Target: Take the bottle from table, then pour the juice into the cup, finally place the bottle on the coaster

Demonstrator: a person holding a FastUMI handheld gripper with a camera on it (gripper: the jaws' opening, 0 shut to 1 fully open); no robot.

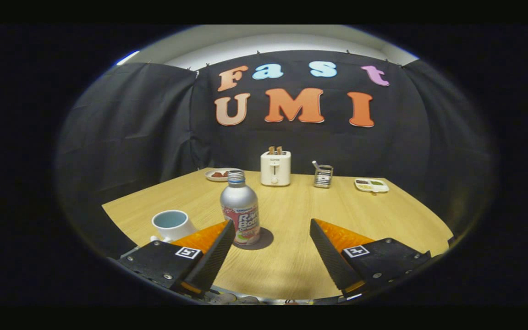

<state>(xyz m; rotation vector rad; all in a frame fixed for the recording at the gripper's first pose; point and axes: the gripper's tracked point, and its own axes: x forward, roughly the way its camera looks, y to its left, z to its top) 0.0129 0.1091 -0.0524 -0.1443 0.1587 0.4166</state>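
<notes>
We see the gripper (272,227) held wide apart above the wooden surface (291,261), its two black fingers (216,252) with orange backs clasping nothing; bare wood lies between them. Taking the bottle (240,208) as our landmark: it stands upright on the surface just ahead of the left finger's tip, so close that the tip overlaps its lower side in our view, though we cannot tell whether they touch; it sits toward the left of the gap rather than centred between the fingers. The bottle is silver with a screw cap still on and a red and white label round its lower half; its shadow falls to its right. Left of the bottle and a little nearer to us stands the white cup (171,224), upright, its inside pale blue, partly hidden behind the left finger. Beyond the bottle, near the far edge, a small plate (218,174) lies just behind and left of it; a white toaster (275,168) with slices in its slots stands behind and right of it; farther right of the toaster sits a wire holder (322,175), and farther still a white divided tray (371,184) of food.
</notes>
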